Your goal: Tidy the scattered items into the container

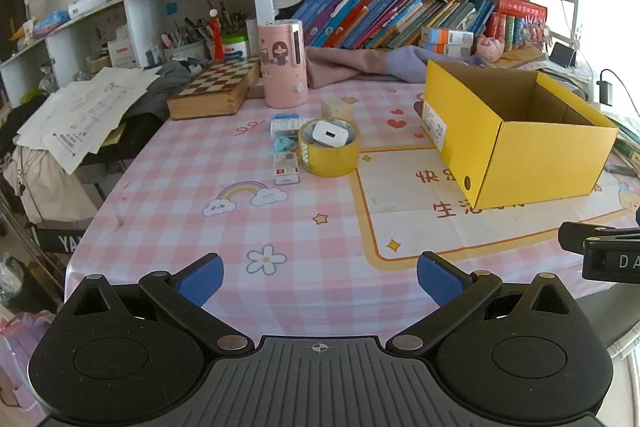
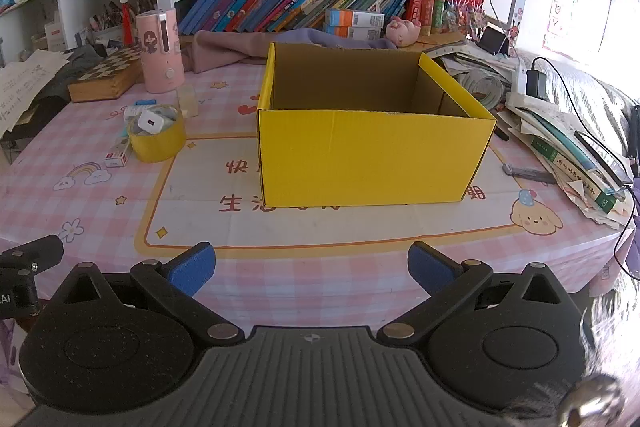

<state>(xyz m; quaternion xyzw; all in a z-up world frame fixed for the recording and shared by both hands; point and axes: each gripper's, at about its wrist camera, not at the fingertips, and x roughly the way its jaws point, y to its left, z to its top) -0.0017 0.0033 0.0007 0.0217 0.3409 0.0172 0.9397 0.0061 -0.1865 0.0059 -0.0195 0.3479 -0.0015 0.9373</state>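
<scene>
Left wrist view puts the left tool [image 1: 320, 281] low over the near edge of the table [image 1: 168, 227], jaws spread wide and empty; the scattered cluster lies ahead, almost on its axis: a yellow tape roll [image 1: 329, 147] with a white charger [image 1: 330, 133] resting in its core, and a small carton [image 1: 286, 167] just beside it; the yellow box [image 1: 520, 163] stands open-topped further right; the right tool [image 2: 312, 267], equally agape and empty, faces that box squarely, so the left seems nearer the clutter.
</scene>
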